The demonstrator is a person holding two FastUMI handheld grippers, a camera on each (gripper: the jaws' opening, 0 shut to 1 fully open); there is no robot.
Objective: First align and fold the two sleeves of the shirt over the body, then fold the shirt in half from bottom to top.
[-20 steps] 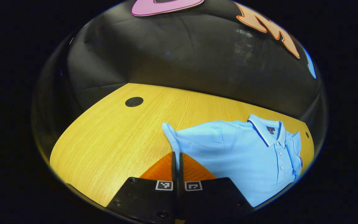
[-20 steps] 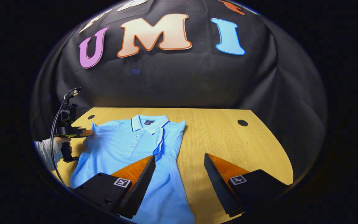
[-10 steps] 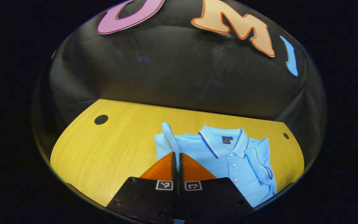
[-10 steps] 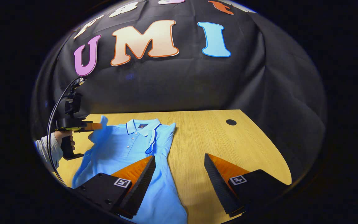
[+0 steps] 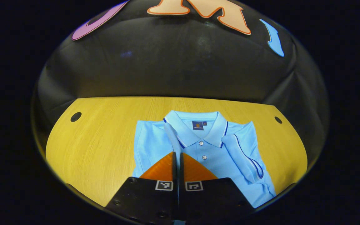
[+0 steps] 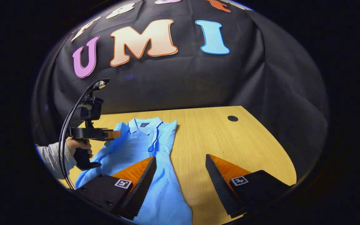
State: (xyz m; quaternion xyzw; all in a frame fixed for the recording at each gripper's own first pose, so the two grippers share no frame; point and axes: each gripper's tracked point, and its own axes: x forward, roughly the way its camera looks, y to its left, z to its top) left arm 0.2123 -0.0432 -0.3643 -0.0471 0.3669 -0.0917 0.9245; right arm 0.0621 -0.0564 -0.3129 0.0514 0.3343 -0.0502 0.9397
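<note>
Left gripper (image 5: 177,154): fingers pressed together on a strip of the shirt's left sleeve (image 5: 171,135), which rises from between the tips toward the collar in the left gripper view. In the right gripper view this same gripper (image 6: 117,134) sits at the far left, above the shirt's shoulder, held by a hand (image 6: 79,145) with a pale sleeve at the wrist.

Right gripper (image 6: 180,162): fingers spread wide apart, nothing between them. One finger (image 6: 139,179) hangs over the lower body of the shirt, the other (image 6: 222,181) over bare table. I cannot tell whether either one touches what lies below it.

Shirt (image 5: 217,156): light blue polo, front up, flat on the table with the collar toward the booth wall. Collar (image 5: 195,128): spread open, dark trim along its edge, a small dark tag inside the neck. Buttons (image 5: 201,143): in a line below the collar.

Right sleeve (image 5: 245,154): already folded over the body, lying slantwise on the chest with a dark-trimmed cuff.

Table (image 5: 98,147): yellow wood grain, with a round dark hole near each far corner (image 5: 76,117). The shirt lies near the middle in the left gripper view.
</note>
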